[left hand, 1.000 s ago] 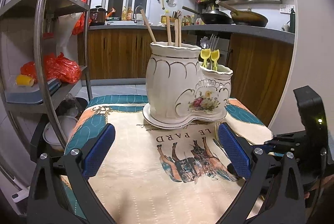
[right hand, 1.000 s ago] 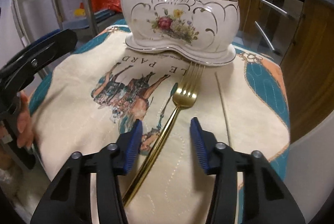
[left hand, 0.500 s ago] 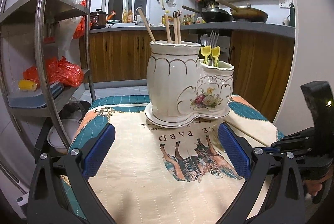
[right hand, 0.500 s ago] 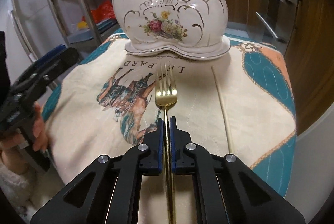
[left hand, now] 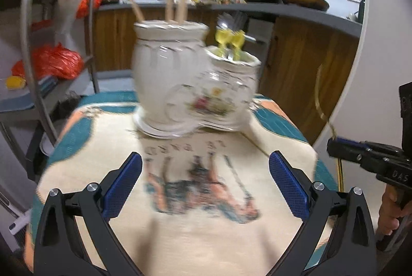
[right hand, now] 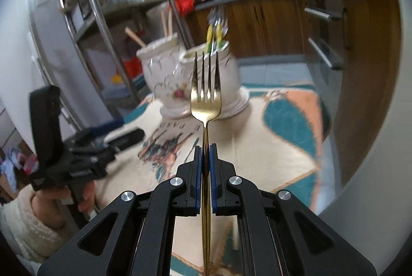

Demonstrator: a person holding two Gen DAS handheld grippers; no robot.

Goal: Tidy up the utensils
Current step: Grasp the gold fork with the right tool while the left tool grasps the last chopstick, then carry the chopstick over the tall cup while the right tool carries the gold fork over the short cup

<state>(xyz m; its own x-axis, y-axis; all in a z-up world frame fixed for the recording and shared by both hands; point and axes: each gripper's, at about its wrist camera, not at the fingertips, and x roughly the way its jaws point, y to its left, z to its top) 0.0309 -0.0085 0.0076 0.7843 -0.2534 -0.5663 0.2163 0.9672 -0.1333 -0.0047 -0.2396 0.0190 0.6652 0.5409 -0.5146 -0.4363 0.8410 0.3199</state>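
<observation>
While the right tongs [right hand: 205, 160] clench a gold fork [right hand: 206, 98], the left tongs [left hand: 206, 180] gape over the printed tablecloth [left hand: 195, 229].

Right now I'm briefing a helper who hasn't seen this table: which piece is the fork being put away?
Find the white floral two-pot ceramic utensil holder on the printed tablecloth. In front of it, the slim gold metal fork is clamped in the right hand-held gripper, tines toward the holder, the only gold utensil.
</observation>
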